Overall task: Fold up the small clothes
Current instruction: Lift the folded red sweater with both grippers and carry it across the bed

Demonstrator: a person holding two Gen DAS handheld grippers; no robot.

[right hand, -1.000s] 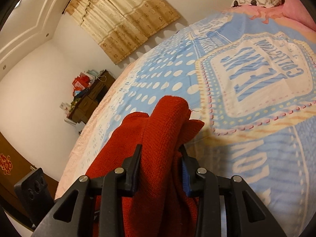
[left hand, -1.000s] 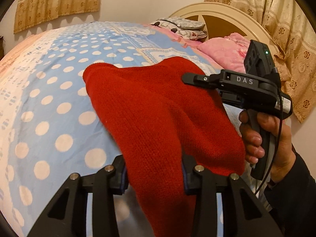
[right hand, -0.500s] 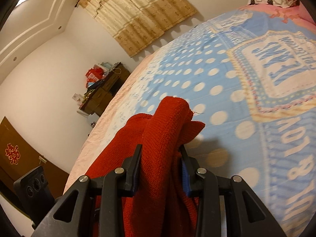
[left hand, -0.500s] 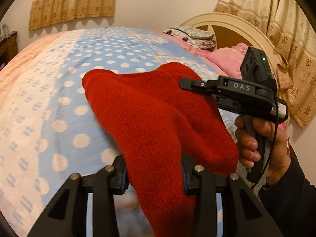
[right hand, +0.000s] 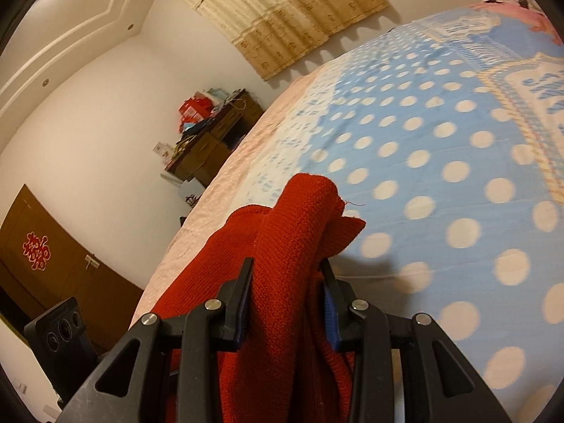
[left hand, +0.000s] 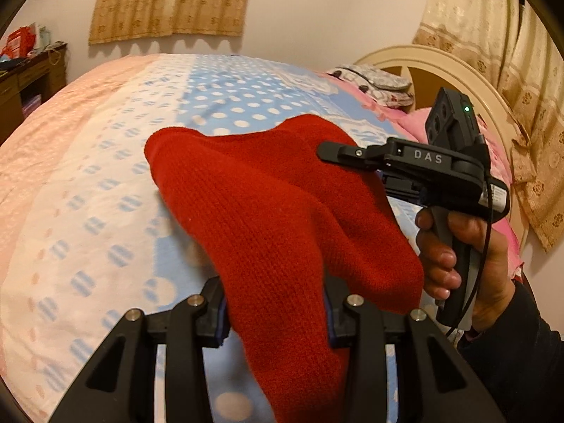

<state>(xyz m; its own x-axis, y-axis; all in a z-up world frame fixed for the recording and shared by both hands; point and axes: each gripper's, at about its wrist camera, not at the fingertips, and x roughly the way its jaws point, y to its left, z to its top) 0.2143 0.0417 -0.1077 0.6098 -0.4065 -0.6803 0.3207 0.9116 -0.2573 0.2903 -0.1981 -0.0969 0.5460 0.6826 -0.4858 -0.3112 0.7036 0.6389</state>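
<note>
Left side first: left tool (left hand: 275, 312) clamped on a bunched edge of the red knit garment (left hand: 268, 208); pads pressed into the cloth from both sides, fabric spilling down between the fingers; garment lifted off the bed (left hand: 88, 176), hanging as a loose drape above the polka-dot bedspread, nearer the foot-side edge than the headboard (left hand: 440, 70).

Right side: right tool (right hand: 286, 296) likewise shut on a thick gathered wad of the same garment (right hand: 292, 232); several layers stacked between the pads, a loose thread at the top; in the left view a hand (left hand: 458, 246) holds this tool's handle beside the cloth's right edge.

Progress, as judged: garment picked up at two points and carried in the air; no flat, squared fold visible anywhere on the bed; cloth reads as partly doubled over itself, but how many folds it holds I cannot tell; nothing laid down yet.

Left to do, likely: lower it onto the bedspread, smooth it, finish folding, release both tools; no other small clothes in view, so remaining count unknown.
</note>
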